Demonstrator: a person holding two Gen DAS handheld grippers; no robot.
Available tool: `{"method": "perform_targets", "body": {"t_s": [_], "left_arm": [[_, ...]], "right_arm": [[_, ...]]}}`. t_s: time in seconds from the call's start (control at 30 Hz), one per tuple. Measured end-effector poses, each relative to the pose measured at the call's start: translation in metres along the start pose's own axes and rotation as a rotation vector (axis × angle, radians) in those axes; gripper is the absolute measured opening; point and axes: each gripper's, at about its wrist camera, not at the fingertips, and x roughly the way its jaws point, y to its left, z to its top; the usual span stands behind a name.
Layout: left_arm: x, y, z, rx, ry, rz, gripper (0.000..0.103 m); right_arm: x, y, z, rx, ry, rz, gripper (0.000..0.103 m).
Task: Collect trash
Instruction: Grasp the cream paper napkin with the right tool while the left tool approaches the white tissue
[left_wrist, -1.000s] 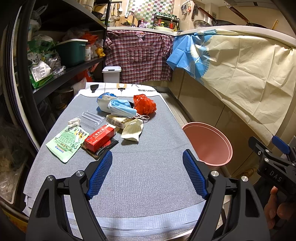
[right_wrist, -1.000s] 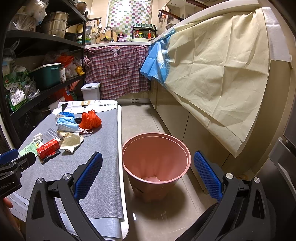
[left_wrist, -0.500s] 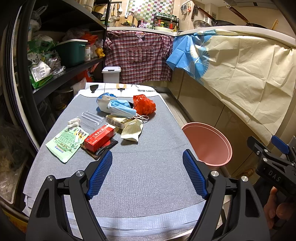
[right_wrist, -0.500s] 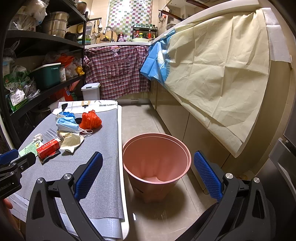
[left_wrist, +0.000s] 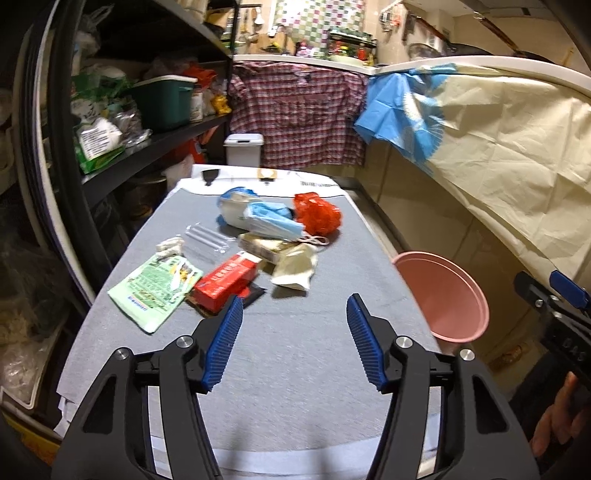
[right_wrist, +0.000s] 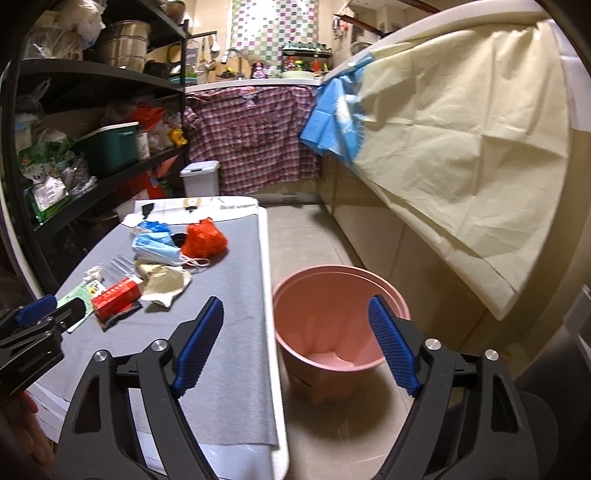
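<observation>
Both grippers' jaws have narrowed and are closing on nothing; reach your left gripper (left_wrist: 293, 341) to the red box (left_wrist: 225, 281) first.

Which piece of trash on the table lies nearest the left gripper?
The red box, just ahead of the left gripper; the green packet lies farther left.

Trash pile (left_wrist: 255, 251) loose on grey table mat; pink bin (right_wrist: 338, 317) upright on floor beside.

We can read only the letters "DAS" on the right claw's black body (left_wrist: 570, 354); print on the red box (left_wrist: 225, 282) and green packet (left_wrist: 155, 291) is too blurred.
</observation>
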Motion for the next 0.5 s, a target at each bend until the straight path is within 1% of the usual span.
{"method": "perform_targets", "body": {"t_s": [0.07, 0.13, 0.3, 0.33, 0.4, 0.43, 0.47, 0.5], "left_arm": [[0.005, 0.009, 0.001, -0.016, 0.006, 0.026, 0.046], [0.010, 0.019, 0.002, -0.036, 0.012, 0.049, 0.044], [0.021, 0.043, 0.006, -0.077, 0.010, 0.117, 0.040], [0.023, 0.048, 0.008, -0.081, 0.005, 0.133, 0.037], [0.026, 0.056, 0.013, -0.078, -0.001, 0.158, 0.037], [0.027, 0.062, 0.017, -0.081, -0.006, 0.162, 0.036], [0.028, 0.065, 0.019, -0.078, -0.011, 0.164, 0.030], [0.029, 0.069, 0.023, -0.070, -0.018, 0.168, 0.029]], "right_arm": [[0.004, 0.009, 0.004, 0.004, 0.000, 0.031, 0.074], [0.009, 0.018, 0.008, 0.011, 0.003, 0.064, 0.069], [0.026, 0.050, 0.023, 0.018, 0.013, 0.155, 0.050], [0.032, 0.059, 0.028, 0.023, 0.016, 0.184, 0.048], [0.042, 0.072, 0.036, 0.035, 0.021, 0.220, 0.043], [0.046, 0.076, 0.038, 0.041, 0.024, 0.234, 0.042], [0.052, 0.082, 0.042, 0.048, 0.027, 0.254, 0.041], [0.056, 0.087, 0.045, 0.053, 0.027, 0.266, 0.040]]}}
